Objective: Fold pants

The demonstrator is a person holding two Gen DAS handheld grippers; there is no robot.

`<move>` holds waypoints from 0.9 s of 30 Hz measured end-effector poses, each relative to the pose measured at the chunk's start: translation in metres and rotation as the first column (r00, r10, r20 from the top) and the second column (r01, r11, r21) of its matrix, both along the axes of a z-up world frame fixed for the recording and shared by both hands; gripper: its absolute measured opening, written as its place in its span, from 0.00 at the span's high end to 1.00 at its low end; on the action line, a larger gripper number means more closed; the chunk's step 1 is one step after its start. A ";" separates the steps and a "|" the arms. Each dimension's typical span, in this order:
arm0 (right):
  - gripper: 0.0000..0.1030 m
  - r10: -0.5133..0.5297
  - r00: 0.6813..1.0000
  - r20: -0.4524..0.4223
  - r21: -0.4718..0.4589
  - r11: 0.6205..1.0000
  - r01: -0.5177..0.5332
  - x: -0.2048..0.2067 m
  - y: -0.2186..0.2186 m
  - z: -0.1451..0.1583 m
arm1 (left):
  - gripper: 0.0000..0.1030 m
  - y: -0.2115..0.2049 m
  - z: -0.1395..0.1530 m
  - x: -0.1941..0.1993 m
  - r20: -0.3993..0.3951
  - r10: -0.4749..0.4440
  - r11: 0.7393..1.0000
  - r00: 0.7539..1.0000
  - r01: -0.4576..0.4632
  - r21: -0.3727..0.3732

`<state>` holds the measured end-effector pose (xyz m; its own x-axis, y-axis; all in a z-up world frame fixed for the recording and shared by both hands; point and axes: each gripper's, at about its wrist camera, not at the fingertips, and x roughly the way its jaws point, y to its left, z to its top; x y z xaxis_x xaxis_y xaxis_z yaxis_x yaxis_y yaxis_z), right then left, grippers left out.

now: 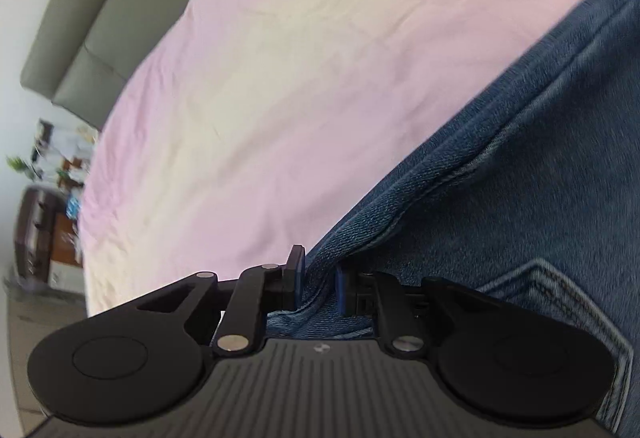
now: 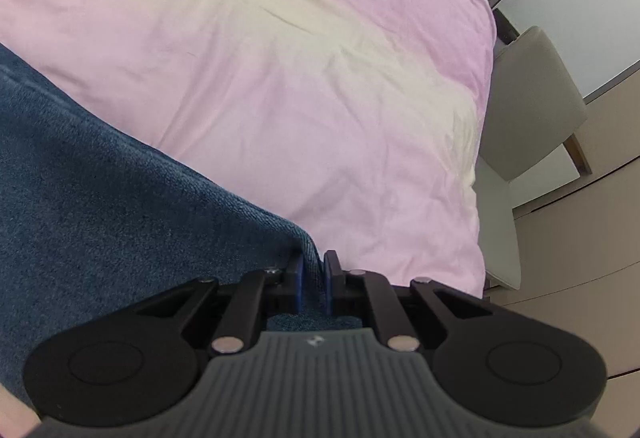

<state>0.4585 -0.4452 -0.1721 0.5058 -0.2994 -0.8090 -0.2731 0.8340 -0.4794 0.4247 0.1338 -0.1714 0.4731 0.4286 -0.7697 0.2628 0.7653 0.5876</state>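
Blue denim pants (image 1: 520,166) lie over a pink sheet (image 1: 280,78). In the left wrist view they fill the right side, with a back pocket (image 1: 560,302) near the gripper. My left gripper (image 1: 318,284) is shut on a bunched edge of the denim. In the right wrist view the pants (image 2: 100,178) fill the left side. My right gripper (image 2: 312,282) is shut on a corner of the denim that rises between its blue pads (image 2: 298,284). Both gripped edges are lifted off the sheet.
The pink sheet (image 2: 300,78) covers a bed. A grey padded headboard (image 1: 92,22) stands at the far left of the left view. Grey chairs (image 2: 532,102) and a beige floor (image 2: 580,258) lie beyond the bed's right edge. Cluttered dark furniture (image 1: 44,206) stands left.
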 end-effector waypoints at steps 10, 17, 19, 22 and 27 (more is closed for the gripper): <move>0.96 -0.025 0.999 -0.043 -0.003 1.000 0.025 0.021 0.000 -0.033 | 0.81 0.013 -0.014 0.009 0.004 -0.002 1.000 1.000 0.002 0.006; 0.43 -0.084 0.996 0.036 0.056 0.995 0.082 0.000 -0.008 0.009 | 0.58 0.037 0.033 -0.018 0.048 -0.019 0.994 0.999 0.024 -0.107; 0.41 -0.108 0.993 0.048 0.096 0.990 0.103 -0.013 -0.010 0.025 | 0.19 0.043 0.052 -0.035 0.102 0.040 0.988 0.994 -0.024 -0.154; 0.36 -0.142 0.988 0.056 0.168 0.977 0.131 -0.040 -0.010 0.041 | 0.17 0.069 0.076 -0.064 0.162 0.126 0.958 0.979 -0.078 -0.277; 0.36 -0.219 0.975 0.033 0.296 0.934 0.199 -0.094 -0.007 0.045 | 0.18 0.106 0.091 -0.119 0.174 0.410 0.810 0.895 -0.270 -0.520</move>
